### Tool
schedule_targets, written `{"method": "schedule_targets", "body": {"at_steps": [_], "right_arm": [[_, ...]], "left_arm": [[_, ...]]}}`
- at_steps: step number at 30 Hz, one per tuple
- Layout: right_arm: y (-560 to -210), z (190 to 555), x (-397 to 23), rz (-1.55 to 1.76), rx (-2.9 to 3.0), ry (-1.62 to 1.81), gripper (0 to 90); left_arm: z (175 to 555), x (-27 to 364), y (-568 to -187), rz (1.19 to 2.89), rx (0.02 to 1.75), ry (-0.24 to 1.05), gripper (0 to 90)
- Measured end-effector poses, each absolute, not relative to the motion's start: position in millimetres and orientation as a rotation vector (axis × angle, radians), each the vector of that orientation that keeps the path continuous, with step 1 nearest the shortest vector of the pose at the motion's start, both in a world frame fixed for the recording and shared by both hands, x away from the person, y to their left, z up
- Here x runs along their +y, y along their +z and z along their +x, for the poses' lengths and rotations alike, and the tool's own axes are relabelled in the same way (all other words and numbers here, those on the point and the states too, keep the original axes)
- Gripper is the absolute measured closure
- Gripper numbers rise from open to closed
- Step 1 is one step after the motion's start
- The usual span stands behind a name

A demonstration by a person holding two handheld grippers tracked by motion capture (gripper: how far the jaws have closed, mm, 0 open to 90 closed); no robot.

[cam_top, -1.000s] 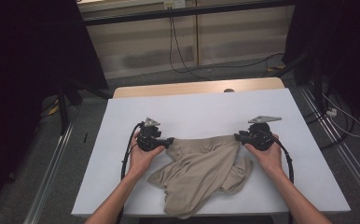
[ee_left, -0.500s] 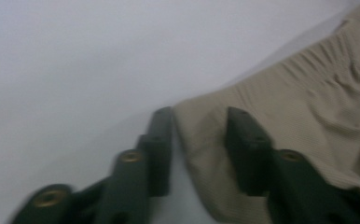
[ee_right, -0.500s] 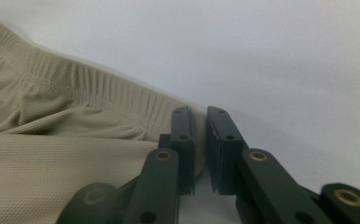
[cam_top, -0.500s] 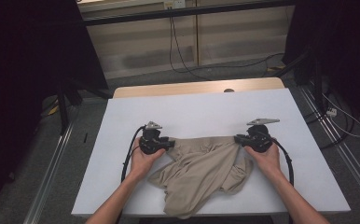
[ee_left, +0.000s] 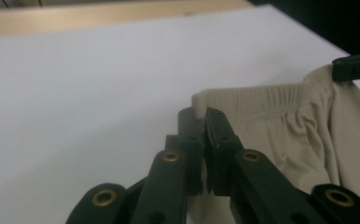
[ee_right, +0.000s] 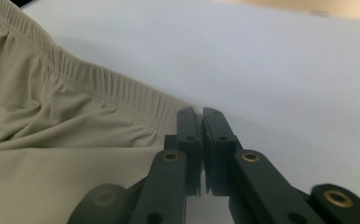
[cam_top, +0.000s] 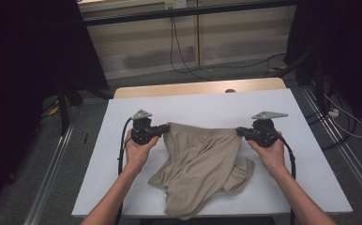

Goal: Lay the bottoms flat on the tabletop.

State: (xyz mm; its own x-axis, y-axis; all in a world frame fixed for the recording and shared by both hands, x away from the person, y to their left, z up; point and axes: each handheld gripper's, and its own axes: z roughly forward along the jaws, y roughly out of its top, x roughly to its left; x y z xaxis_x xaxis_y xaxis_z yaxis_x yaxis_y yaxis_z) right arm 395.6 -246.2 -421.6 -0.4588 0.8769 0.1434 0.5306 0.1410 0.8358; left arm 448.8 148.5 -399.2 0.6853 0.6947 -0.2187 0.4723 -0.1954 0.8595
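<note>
Two waistband corners of the shorts (cam_top: 202, 159) are pinched in closed jaws, by the left gripper (cam_top: 164, 128) and right gripper (cam_top: 240, 132), above the tabletop (cam_top: 207, 105).

Beige shorts (cam_top: 202, 157); waistband stretched taut

Both tongs clamped on shorts (cam_top: 202, 159) waistband, lifted, pulled taut.

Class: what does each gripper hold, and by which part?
Both hold the beige fabric shorts by the elastic waistband: left gripper at one end, right gripper at the other.
</note>
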Motion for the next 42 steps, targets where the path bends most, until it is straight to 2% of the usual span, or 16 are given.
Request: {"method": "schedule_targets", "body": {"at_steps": [5, 11, 28, 31, 38, 42], "right_arm": [[-387, 402, -244, 1.278, 1.986, 1.312, 86.5], [-342, 408, -242, 1.189, 1.903, 1.404, 86.4], [-222, 435, -236, 1.03, 1.738, 1.407, 86.3], [-229, 440, -237, 1.043, 1.742, 1.413, 86.3], [-287, 463, -241, 1.122, 1.817, 1.414, 86.0], [-307, 475, -241, 1.158, 1.826, 1.398, 86.0]], "left_arm": [[448, 152, -367, 1.81, 0.874, 0.364, 86.7], [447, 165, -326, 1.724, 0.834, 0.424, 86.7], [469, 163, -250, 1.58, 0.779, 0.503, 86.7], [475, 162, -256, 1.61, 0.799, 0.502, 86.7], [493, 163, -295, 1.63, 0.845, 0.437, 86.6], [504, 158, -315, 1.669, 0.884, 0.441, 86.6]]}}
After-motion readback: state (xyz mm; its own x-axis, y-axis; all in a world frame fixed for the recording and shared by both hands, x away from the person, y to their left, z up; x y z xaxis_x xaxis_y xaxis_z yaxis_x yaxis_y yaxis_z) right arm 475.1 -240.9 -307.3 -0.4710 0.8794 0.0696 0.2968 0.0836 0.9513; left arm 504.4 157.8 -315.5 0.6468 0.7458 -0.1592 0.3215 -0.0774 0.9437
